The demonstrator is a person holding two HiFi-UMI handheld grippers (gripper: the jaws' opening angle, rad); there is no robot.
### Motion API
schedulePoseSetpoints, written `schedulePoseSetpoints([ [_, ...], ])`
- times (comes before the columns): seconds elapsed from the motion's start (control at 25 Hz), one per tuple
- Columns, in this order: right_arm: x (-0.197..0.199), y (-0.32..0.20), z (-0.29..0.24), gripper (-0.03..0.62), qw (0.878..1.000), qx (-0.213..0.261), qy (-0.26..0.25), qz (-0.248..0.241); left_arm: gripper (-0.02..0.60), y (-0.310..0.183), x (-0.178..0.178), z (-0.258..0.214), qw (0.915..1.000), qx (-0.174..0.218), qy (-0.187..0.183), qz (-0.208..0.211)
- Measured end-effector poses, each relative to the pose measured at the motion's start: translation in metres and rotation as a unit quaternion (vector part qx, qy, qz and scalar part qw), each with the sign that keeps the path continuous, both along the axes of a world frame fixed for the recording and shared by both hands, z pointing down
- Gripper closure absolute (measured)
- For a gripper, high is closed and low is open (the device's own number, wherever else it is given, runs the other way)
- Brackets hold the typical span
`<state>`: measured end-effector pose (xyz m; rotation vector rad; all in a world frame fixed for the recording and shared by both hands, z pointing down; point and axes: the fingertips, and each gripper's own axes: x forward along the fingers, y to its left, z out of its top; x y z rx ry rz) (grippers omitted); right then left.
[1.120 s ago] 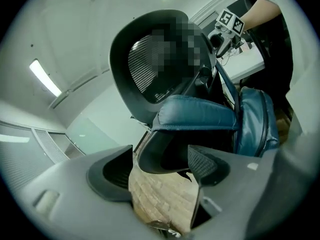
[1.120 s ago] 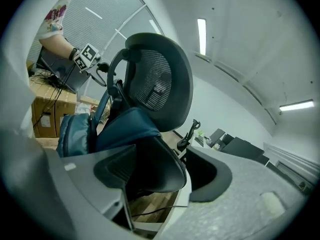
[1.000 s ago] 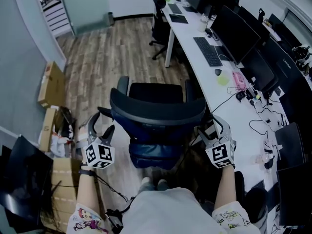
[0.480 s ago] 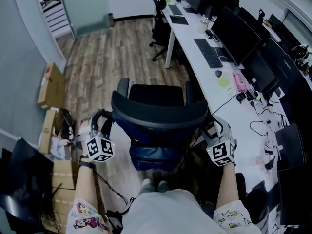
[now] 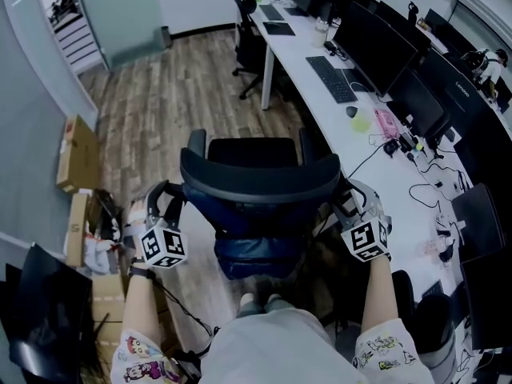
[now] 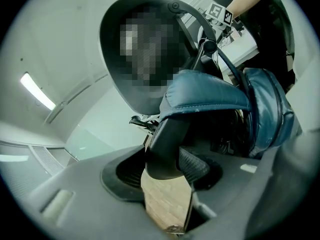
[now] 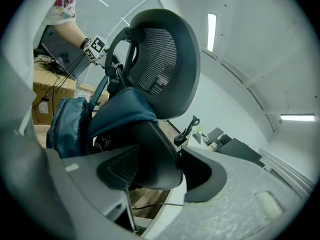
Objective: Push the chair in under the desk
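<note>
I make out the chair (image 5: 258,184) as dark open mesh on the backrest (image 7: 160,59), framed in smooth matt plastic, with blue padded cloth (image 6: 210,91) of faint sheen below. The floor (image 5: 160,94) is grained wood plank, the counter (image 5: 292,58) smooth white, the boxes (image 5: 76,144) plain cardboard.

**Chair and surface, seen from above**

The chair (image 5: 256,182) stands on the floor (image 5: 176,86) at centre, with its back nearest the viewer and its seat facing away. The surface (image 5: 292,74) runs just beside the chair's right, from near right to far centre. On it, monitors (image 5: 376,46) stand behind keyboards (image 5: 330,78). A second chair (image 5: 246,46) stands at the surface's far left edge. Boxes (image 5: 76,146) lie on the floor at left, well apart from the chair.
</note>
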<state>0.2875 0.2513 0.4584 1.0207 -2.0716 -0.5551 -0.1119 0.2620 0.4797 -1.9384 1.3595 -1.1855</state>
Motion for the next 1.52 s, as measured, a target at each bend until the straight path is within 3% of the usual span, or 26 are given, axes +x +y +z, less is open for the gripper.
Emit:
schedulePoseSetpoints([
  [0.52, -0.005, -0.011, 0.001, 0.341, 1.0, 0.003, -0.002, 0.014, 0.359, -0.022, -0.005, 0.0, 0.9999, -0.001, -0.001, 0.013],
  [1.52, -0.018, -0.124, 0.004, 0.353, 1.0, 0.006, -0.006, -0.006, 0.359, -0.131, -0.022, 0.002, 0.9994, -0.02, -0.012, -0.024],
])
